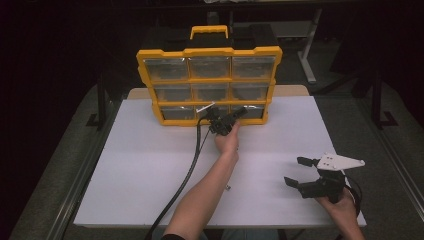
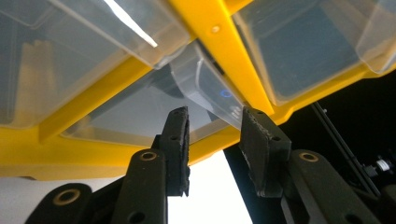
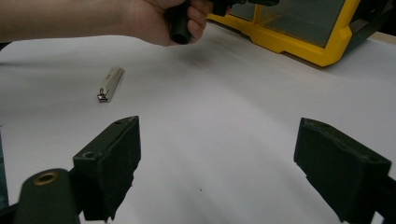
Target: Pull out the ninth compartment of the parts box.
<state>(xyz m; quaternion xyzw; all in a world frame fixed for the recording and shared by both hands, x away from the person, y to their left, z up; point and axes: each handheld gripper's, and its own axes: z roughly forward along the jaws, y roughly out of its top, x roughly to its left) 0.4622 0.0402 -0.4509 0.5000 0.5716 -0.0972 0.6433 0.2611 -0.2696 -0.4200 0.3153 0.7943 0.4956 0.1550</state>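
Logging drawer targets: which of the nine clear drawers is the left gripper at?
The bottom-row middle drawer of the yellow organizer: the left gripper has its open jaws at that drawer's front, the other eight untouched.

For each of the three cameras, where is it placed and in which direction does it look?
High view: above the person's side, looking forward and down on the table and organizer; both forearms, left gripper, right gripper.
Left gripper view: on the left gripper, facing a clear drawer; jaws apart.
Right gripper view: on the right gripper, low over the table; jaws wide, left hand, small bar.
Shared: all three show the organizer.
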